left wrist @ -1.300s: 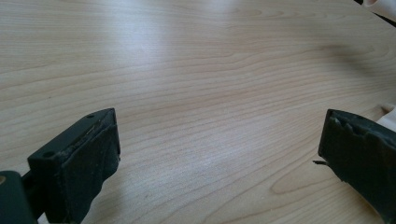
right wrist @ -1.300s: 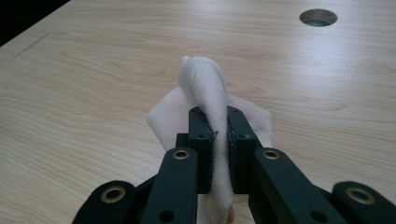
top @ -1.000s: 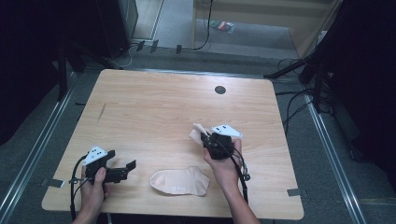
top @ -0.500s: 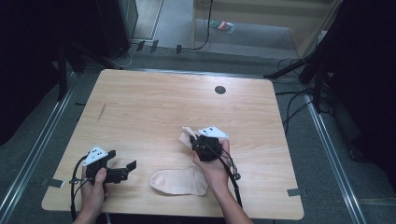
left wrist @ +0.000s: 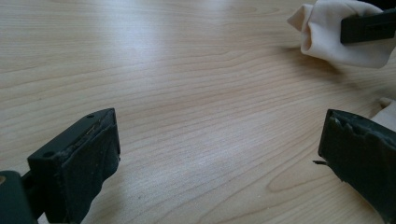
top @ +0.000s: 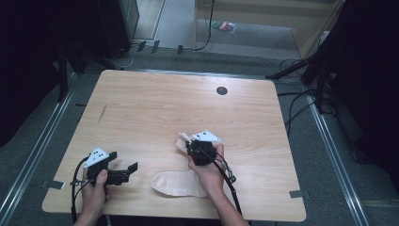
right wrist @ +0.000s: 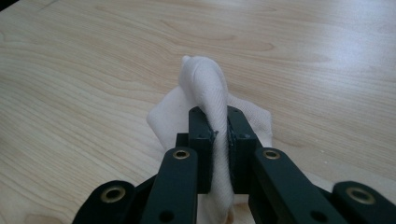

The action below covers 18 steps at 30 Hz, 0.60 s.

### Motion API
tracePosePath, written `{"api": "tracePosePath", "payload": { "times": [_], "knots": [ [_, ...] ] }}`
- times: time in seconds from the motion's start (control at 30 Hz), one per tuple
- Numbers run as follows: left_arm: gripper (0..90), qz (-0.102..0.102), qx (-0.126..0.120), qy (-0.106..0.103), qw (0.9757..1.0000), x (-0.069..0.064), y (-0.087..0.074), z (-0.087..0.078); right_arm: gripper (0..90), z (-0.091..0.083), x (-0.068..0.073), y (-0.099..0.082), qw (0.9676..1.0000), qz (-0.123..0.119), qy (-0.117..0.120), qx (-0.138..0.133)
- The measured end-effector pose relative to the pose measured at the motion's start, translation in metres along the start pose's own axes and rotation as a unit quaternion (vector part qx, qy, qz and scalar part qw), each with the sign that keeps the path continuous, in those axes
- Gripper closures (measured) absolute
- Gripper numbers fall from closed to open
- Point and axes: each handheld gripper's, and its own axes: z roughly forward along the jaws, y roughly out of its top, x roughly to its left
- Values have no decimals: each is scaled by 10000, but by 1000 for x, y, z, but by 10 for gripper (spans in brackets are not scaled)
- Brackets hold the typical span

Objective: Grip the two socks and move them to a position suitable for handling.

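Observation:
A cream sock (top: 178, 183) lies flat near the wooden table's (top: 155, 108) front edge, between the two hands. A second cream sock (top: 182, 141) is bunched up just above the table. My right gripper (top: 190, 147) is shut on it. In the right gripper view the black jaws pinch a fold of that sock (right wrist: 205, 88), whose free end arches up in front of the right gripper (right wrist: 218, 126). My left gripper (top: 128, 171) rests at the front left, open, pointing toward the flat sock. In the left gripper view nothing lies between the jaws of the left gripper (left wrist: 219, 130), and the held sock (left wrist: 327, 42) shows at the top right.
A round black grommet hole (top: 221, 90) sits near the table's far edge. A short dark streak (top: 102, 113) marks the left side. Cables (top: 228, 176) trail from both grippers over the front edge. Floor rails run along both sides of the table.
My right gripper has carried the bunched sock left and downward, closer to the flat sock. The left gripper has stayed where it was.

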Motion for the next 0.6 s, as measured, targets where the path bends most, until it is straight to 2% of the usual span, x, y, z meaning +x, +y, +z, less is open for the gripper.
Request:
{"api": "tracePosePath", "payload": {
  "times": [0.07, 0.1, 0.2, 0.27, 0.3, 0.33, 0.47, 0.53, 0.6],
  "knots": [
    [0, -2, -1, -1, 10000, 0, 0, 0, 826, 1, 0, -2, 10000, 54, 3, 0],
    [0, 6, 3, 6, 10000, 0, 0, 0, 778, 2, 0, -2, 9999, 103, 43, -25],
    [0, -1, 6, 2, 10000, 1, 0, 0, 488, 0, -1, -1, 9996, 114, 254, -50],
    [0, -19, 8, -2, 10000, 1, 0, 0, 414, -5, -4, 1, 9994, 153, 295, -111],
    [0, -26, 11, -1, 10000, 1, 1, 0, 411, -11, -11, 4, 9990, 255, 299, -207],
    [0, -28, 23, -3, 10000, 1, 1, 0, 411, -11, -11, 4, 9990, 255, 299, -207],
    [0, -30, 36, 17, 10000, 1, 3, 0, 532, -22, -28, 5, 9991, 301, 127, -274],
    [0, -33, 56, -43, 10000, 1, 5, 1, 590, -24, -37, 4, 9990, 370, 108, -220],
    [25, -139, 49, -129, 9998, -2, 9, 2, 626, -24, -43, 2, 9991, 381, 49, -172]
  ]
}}
